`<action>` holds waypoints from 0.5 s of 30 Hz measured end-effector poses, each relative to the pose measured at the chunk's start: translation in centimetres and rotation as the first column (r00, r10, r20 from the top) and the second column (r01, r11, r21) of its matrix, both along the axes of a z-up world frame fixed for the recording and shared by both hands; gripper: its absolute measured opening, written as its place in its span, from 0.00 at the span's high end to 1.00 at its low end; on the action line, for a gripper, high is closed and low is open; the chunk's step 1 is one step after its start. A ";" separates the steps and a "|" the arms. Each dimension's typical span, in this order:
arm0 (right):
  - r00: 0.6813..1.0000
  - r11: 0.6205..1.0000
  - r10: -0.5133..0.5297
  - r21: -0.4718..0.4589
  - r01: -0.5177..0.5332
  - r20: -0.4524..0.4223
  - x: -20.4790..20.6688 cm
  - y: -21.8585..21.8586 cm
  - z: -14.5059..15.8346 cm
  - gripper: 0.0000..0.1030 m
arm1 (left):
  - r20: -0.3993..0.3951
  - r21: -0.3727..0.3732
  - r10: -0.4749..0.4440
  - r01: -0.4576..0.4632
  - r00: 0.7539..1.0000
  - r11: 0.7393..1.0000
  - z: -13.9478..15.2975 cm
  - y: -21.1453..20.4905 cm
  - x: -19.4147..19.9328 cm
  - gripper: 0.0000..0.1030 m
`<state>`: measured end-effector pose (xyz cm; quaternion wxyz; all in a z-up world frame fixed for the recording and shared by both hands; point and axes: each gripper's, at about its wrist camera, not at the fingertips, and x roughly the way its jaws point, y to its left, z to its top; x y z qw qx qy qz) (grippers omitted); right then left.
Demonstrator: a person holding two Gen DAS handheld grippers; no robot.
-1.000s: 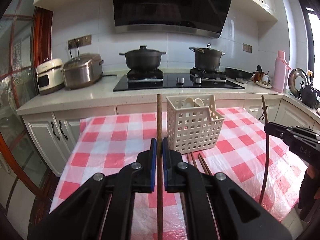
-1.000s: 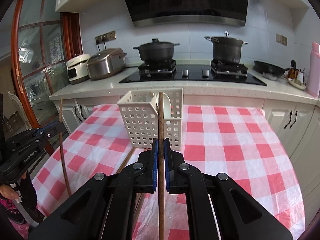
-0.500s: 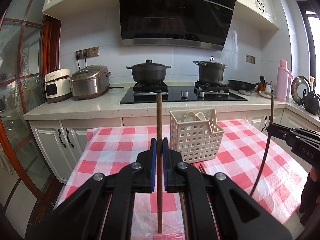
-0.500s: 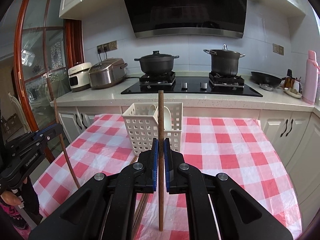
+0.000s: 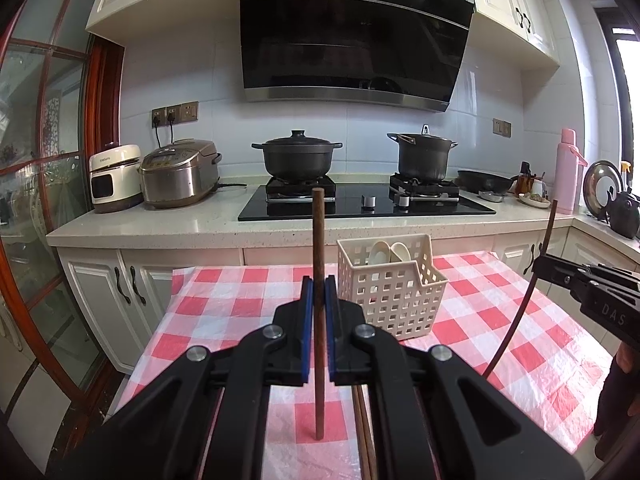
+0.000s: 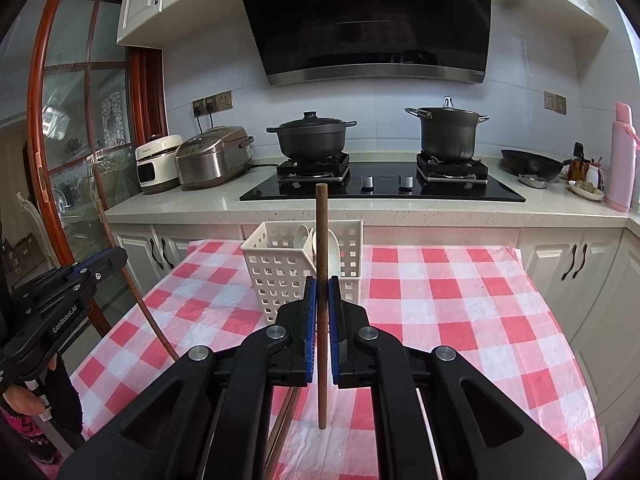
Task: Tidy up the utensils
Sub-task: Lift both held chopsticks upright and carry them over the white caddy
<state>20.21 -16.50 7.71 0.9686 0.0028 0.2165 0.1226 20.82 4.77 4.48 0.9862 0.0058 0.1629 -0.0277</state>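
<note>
Two handheld grippers hover over a bench covered in a red and white checked cloth. The left gripper has its fingers pinched narrow on a brown wooden chopstick that stands upright between them, its lower end clear of the cloth. The right gripper holds a second chopstick the same way, upright and lifted.

Just beyond the fingers, a little to the right of the left pair and slightly left behind the right pair, stands a white perforated utensil basket. White spoons already sit inside it, so part of the sorting looks done. Neither held chopstick is in the basket yet. More chopsticks lie flat on the cloth below the left fingers, apparently waiting their turn.

Past the bench runs a pale kitchen counter with a black hob carrying two dark pots, a rice cooker to the left, a black extractor hood above, and white cabinets. A pink flask stands far right.
</note>
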 end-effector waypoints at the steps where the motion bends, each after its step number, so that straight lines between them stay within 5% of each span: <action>1: 1.000 1.000 0.002 -0.002 -0.002 0.003 0.1 0.1 0.1 0.94 | 0.003 0.005 -0.003 0.002 1.000 1.000 0.2 -0.1 0.0 0.94; 15: 0.997 1.000 0.013 -0.023 -0.011 0.077 2.8 0.5 3.5 0.95 | 0.070 0.005 -0.017 0.017 0.997 1.000 5.2 -1.2 2.7 0.94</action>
